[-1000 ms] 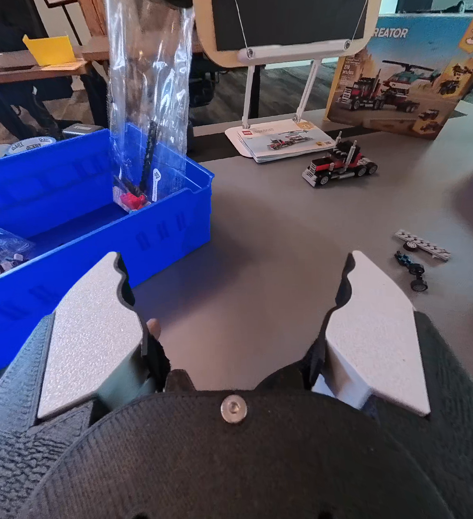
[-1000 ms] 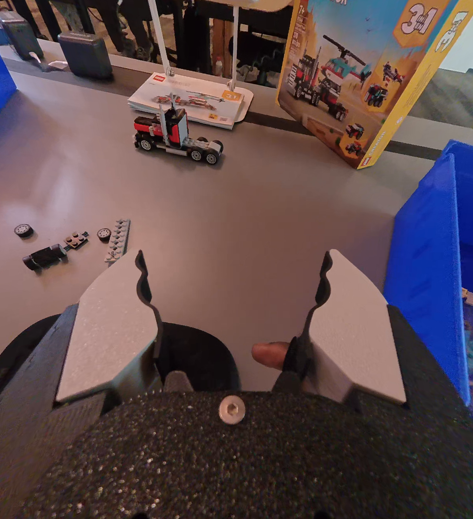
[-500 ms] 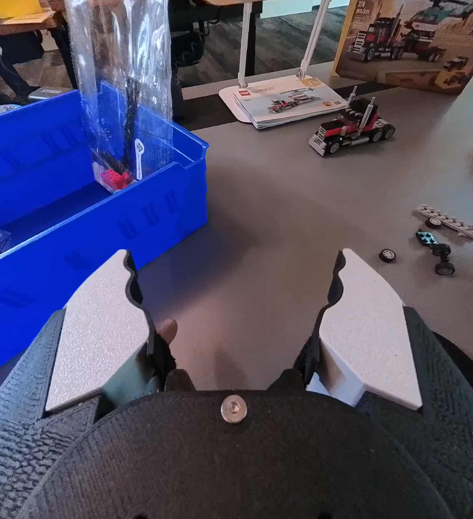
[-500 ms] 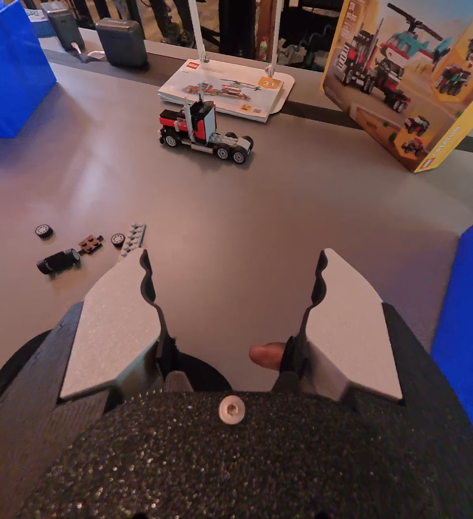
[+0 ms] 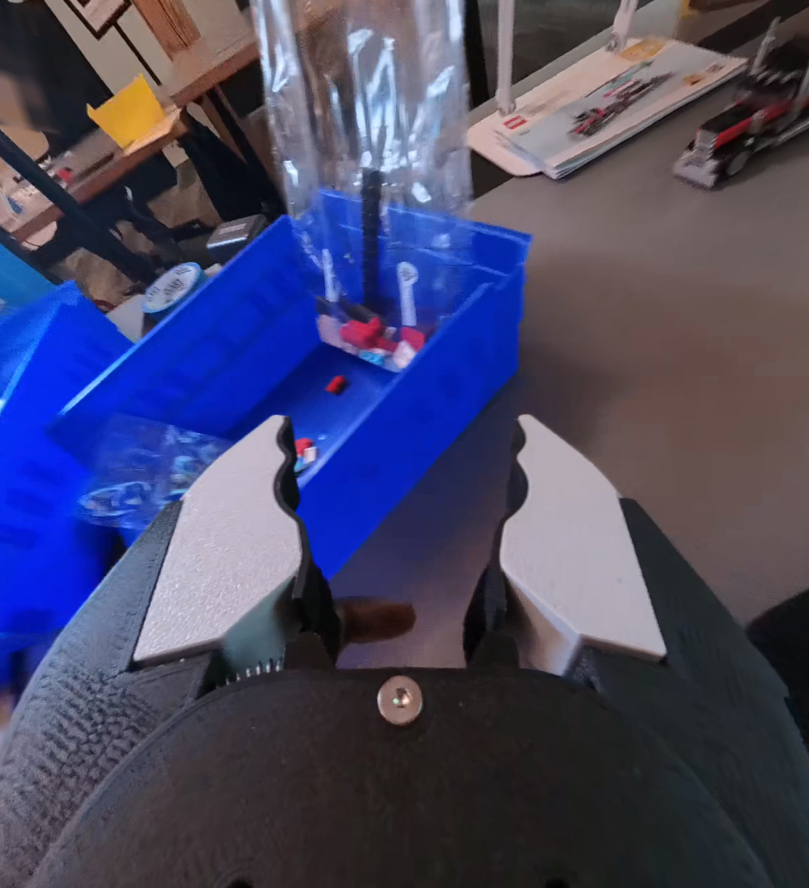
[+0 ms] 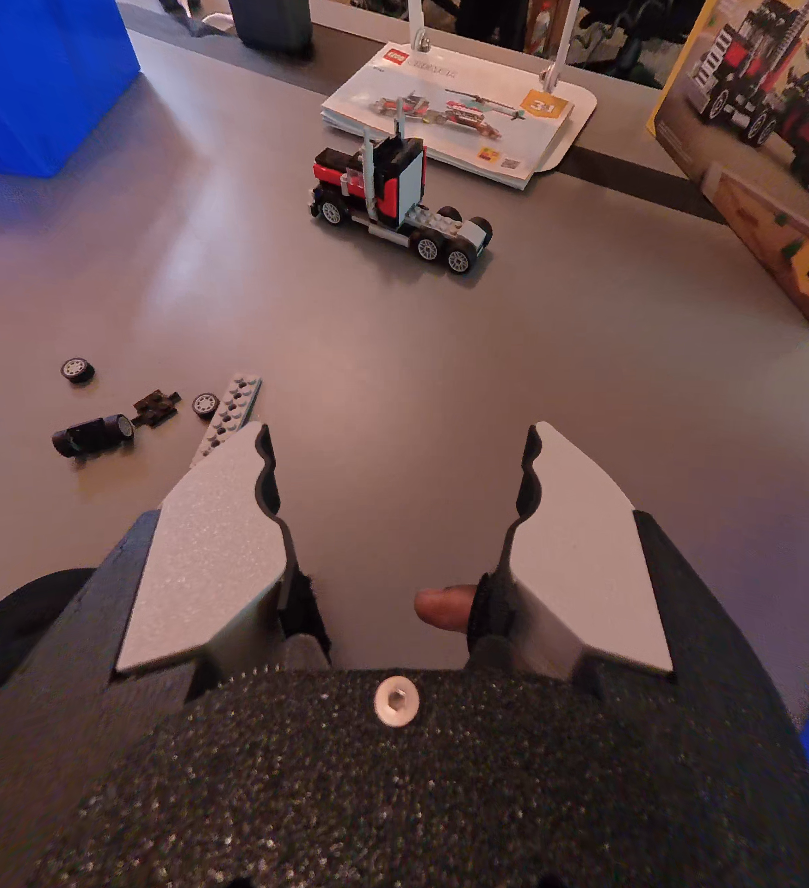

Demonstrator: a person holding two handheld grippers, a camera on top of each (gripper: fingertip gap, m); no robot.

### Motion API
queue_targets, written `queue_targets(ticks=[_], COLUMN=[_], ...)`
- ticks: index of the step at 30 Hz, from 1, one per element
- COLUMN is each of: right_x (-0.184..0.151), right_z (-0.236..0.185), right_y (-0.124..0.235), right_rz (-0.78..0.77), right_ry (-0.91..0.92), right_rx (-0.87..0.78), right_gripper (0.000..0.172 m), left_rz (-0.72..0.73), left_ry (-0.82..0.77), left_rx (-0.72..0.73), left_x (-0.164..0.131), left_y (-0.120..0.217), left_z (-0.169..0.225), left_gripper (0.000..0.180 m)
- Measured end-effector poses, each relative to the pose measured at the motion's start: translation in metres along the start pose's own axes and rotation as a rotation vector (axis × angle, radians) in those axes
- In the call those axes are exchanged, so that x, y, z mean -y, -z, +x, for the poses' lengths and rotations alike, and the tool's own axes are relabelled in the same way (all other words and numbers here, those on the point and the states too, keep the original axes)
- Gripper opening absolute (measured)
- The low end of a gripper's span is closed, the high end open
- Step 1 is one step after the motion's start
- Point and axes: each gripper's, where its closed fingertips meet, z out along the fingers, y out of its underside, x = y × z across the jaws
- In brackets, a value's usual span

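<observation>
**Both tools spread and bare above a table of toy brick parts**

The left tool (image 5: 400, 432) hangs with its two fingers spread apart and nothing between them, over the near corner of a blue bin (image 5: 441, 432) that stands on the grey table (image 5: 681, 384). Its left finger (image 5: 229, 528) lies over the bin's inside, its right finger over the table beside the bin. A clear plastic bag (image 5: 364, 120) stands upright in the far end of the bin, with red, white and pale blue bricks (image 5: 373, 336) gathered at its bottom. A loose red brick (image 5: 336, 384) lies on the bin floor, and a crumpled clear bag (image 5: 143, 471) lies at the bin's near left. This view is blurred.

The right tool (image 6: 397, 442) also has its fingers spread wide with only bare table (image 6: 392, 360) between them. Just beside its left fingertip lies a grey studded plate (image 6: 231, 413), partly hidden by that finger. Near it lie two small wheels (image 6: 205, 404), a black axle piece (image 6: 155, 407) and a black cylinder (image 6: 92, 435). Farther ahead stand a red and black toy truck (image 6: 392, 202), a booklet (image 6: 445, 110) and a picture box (image 6: 753, 144).
</observation>
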Motion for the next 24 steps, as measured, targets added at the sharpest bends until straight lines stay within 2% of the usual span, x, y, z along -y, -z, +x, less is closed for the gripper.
queue_targets(ticks=[4, 7, 10, 13, 15, 24], right_x=[0.001, 0.0, 0.0, 0.001, 0.002, 0.004], right_z=[-0.004, -0.005, -0.004, -0.005, -0.005, -0.009], right_y=[-0.004, -0.004, -0.003, -0.002, -0.002, -0.002], right_rz=[-0.001, -0.003, -0.003, 0.001, 0.001, 0.006], right_ry=[0.012, 0.017, 0.021, 0.022, 0.028, 0.047], right_rx=[0.027, 0.033, 0.033, 0.035, 0.033, 0.043], right_gripper=[0.097, 0.095, 0.093, 0.092, 0.091, 0.088], left_rz=[-0.127, -0.277, -0.295, -0.29, -0.308, -0.319], left_ry=[-0.122, -0.161, -0.182, -0.173, -0.158, -0.12], left_rx=[-0.038, -0.141, -0.201, -0.263, -0.3, -0.259], left_x=[-0.025, -0.055, -0.068, -0.075, -0.079, -0.074], left_y=[-0.002, -0.004, -0.005, -0.003, 0.002, 0.016], left_z=[-0.048, -0.068, -0.08, -0.079, -0.074, -0.045], left_gripper=[0.063, 0.055, 0.044, 0.033, 0.016, 0.011])
